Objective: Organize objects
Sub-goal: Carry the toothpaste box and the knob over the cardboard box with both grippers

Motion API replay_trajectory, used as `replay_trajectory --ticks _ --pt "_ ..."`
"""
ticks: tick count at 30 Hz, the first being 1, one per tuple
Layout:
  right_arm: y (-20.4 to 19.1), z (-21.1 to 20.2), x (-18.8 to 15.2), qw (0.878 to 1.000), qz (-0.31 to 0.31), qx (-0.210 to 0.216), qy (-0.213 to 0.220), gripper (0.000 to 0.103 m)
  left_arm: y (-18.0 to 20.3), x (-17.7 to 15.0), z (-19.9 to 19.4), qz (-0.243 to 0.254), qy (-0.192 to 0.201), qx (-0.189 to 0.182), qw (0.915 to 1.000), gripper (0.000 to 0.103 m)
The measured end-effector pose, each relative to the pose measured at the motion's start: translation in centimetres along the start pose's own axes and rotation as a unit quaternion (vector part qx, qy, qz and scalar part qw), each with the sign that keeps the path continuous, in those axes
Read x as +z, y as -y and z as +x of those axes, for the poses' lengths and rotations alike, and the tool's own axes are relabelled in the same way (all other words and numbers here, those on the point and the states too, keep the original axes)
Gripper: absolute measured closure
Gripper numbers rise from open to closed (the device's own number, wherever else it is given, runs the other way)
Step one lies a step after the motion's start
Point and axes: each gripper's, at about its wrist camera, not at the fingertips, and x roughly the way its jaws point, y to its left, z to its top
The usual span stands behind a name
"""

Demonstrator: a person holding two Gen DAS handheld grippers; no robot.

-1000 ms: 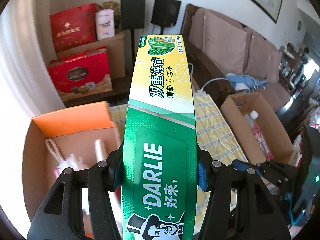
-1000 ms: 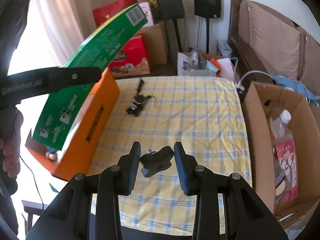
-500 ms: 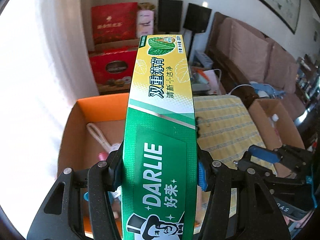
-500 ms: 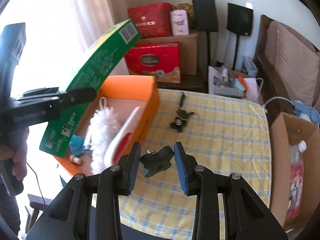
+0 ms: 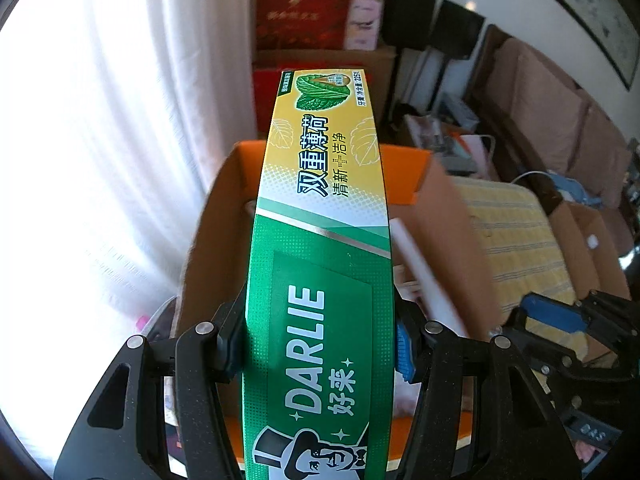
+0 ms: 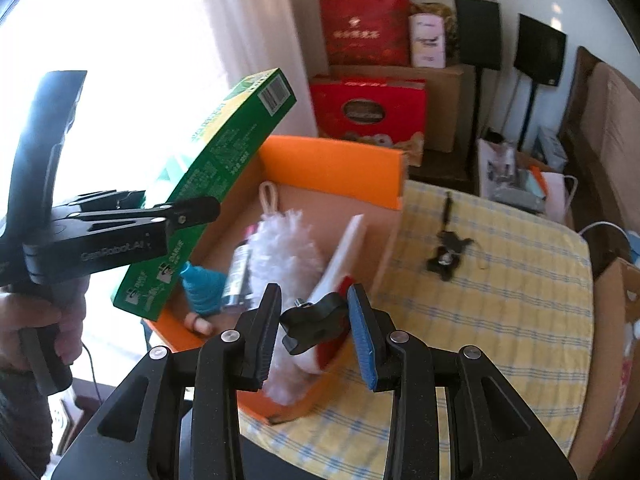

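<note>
My left gripper (image 5: 320,350) is shut on a long green and yellow toothpaste box (image 5: 324,248), which sticks out forward above an orange cardboard box (image 5: 404,164). From the right wrist view the same toothpaste box (image 6: 212,184) hangs tilted over the orange box (image 6: 332,164), with the left gripper (image 6: 192,212) clamped on its sides. My right gripper (image 6: 314,326) is shut on a small black knob with a screw (image 6: 316,322), above the orange box's near right wall. Inside the box lie a white fluffy duster (image 6: 284,248), a blue item (image 6: 202,284) and a white-and-red flat piece (image 6: 344,256).
A yellow checked tablecloth (image 6: 500,300) carries a black key bunch (image 6: 446,248). An open brown carton (image 6: 612,352) stands at the table's right. Red gift boxes (image 6: 368,108), a brown carton, two black speakers (image 6: 478,32) and a sofa line the back. A person's hand (image 6: 36,320) grips the left handle.
Both grippers have swung left: the orange box now lies under the toothpaste box and fills the left wrist view. The right gripper, knob still in it, has moved from over the tablecloth to the box's wall.
</note>
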Motion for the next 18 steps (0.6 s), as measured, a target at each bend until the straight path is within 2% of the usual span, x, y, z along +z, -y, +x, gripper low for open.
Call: replay_trajectory --ticks 10,14,18 --pt "-3.1 4.6 -0.5 0.999 -0.01 0.032 -0.038 0.069 -4.2 -0.5 2.8 -0.015 -0.016 0.033 0.9992 0.05" --pt "-3.9 5.7 -0.9 0.998 -0.017 0.033 -0.05 0.069 -5.2 -0.6 3.3 -0.014 -0.025 0.037 0.9989 0.05" --pt "-4.1 6.7 -1.2 0.998 -0.018 0.034 -0.058 0.069 -5.4 -0.6 3.6 -0.017 -0.029 0.025 0.9991 0.05"
